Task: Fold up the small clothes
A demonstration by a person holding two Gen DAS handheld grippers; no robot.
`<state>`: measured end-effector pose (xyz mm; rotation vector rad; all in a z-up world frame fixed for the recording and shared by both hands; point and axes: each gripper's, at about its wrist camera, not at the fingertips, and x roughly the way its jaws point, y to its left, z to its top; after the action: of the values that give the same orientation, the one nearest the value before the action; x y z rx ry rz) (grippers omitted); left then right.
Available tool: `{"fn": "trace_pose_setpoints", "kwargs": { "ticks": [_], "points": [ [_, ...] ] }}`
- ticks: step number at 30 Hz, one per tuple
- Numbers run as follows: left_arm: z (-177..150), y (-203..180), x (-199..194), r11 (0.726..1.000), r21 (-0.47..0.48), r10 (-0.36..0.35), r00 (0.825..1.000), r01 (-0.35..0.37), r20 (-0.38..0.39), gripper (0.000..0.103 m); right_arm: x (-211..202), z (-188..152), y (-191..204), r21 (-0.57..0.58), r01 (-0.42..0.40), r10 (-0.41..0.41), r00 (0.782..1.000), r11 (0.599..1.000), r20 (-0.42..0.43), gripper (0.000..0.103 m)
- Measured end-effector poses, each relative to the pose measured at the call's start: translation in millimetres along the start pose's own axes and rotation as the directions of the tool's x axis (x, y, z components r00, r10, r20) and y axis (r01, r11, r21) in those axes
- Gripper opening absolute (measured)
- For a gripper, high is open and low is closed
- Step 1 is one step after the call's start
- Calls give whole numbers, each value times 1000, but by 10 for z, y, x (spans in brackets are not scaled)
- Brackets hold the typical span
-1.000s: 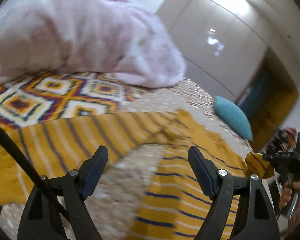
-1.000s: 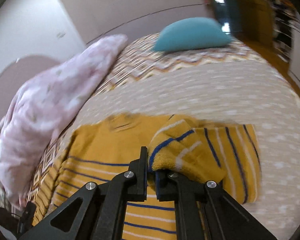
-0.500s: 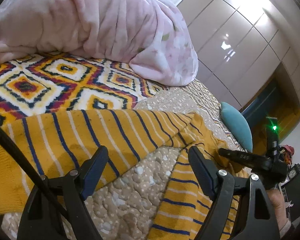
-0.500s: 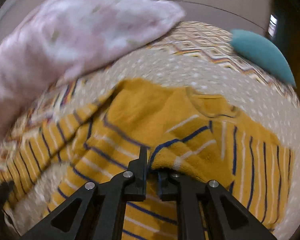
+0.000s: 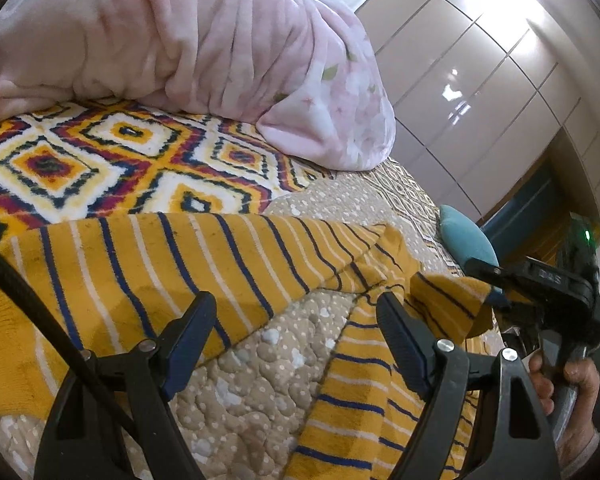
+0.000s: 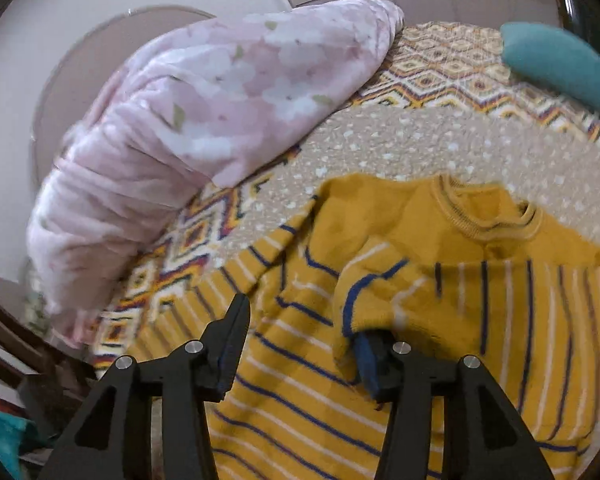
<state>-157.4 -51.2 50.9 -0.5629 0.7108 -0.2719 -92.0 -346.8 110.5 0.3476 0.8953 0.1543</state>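
A mustard sweater (image 6: 300, 384) with blue and white stripes lies flat on the bed, collar (image 6: 484, 216) at the far side. One sleeve (image 6: 384, 280) is folded across its chest. The cuff drapes over the right-hand finger of my right gripper (image 6: 302, 324), whose jaws are opening, and the pads no longer pinch the cloth. In the left wrist view the other sleeve (image 5: 172, 256) stretches out to the left. My left gripper (image 5: 294, 304) hovers open over the quilt between that sleeve and the sweater's body, with nothing in it. My right gripper (image 5: 486, 284) shows there at the right, in a hand.
A bulky pink floral blanket (image 5: 188, 52) is heaped on a diamond-patterned rug-like throw (image 5: 100, 160) behind the sweater. A teal pillow (image 6: 560, 64) lies at the far right of the bed. Glossy wardrobe doors (image 5: 480, 92) stand beyond. Dark furniture (image 6: 28, 360) sits at the bed's left edge.
My right gripper carried the sleeve cuff leftwards across the sweater's body, then its jaws parted from shut on the cuff to open. My left gripper has barely moved.
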Motion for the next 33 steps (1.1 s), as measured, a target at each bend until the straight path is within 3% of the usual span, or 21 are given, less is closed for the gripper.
{"fn": "trace_pose_setpoints", "kwargs": {
  "ticks": [3,4,6,9,12,16,19,22,26,29,33],
  "points": [
    [26,43,-56,1000,-26,1,1000,-1,27,81,157,83,356,-190,176,-178,984,966,10,56],
    [40,63,-82,999,-34,5,999,-3,38,81,207,84,500,-267,223,-224,974,938,26,58],
    [78,133,-152,998,-60,15,997,-11,69,81,372,42,857,-443,302,-307,950,844,62,66],
    [121,254,-226,994,-107,38,994,-27,101,81,572,-64,1222,-577,255,-281,958,776,45,69],
    [144,331,-231,990,-134,58,993,-44,105,81,670,-187,1362,-604,122,-187,981,787,-45,70],
    [141,317,-181,990,-128,78,993,-66,92,81,647,-212,1270,-560,70,-153,983,826,-101,70],
    [118,235,-171,993,-95,79,992,-70,94,81,397,-104,872,-451,83,-132,988,889,-80,70],
    [82,153,-145,996,-70,61,995,-55,81,81,14,-27,189,-281,173,-184,983,944,-10,70],
    [16,6,-94,999,-33,36,998,-35,55,81,-439,-134,-883,-35,381,-380,925,924,26,70],
    [-36,-114,-57,999,2,32,999,-32,41,81,-578,-334,-1336,56,412,-412,911,909,-16,70],
    [-96,-236,-23,999,43,32,999,-34,33,81,-493,-505,-1487,56,411,-409,911,910,-45,70]
  ]
}}
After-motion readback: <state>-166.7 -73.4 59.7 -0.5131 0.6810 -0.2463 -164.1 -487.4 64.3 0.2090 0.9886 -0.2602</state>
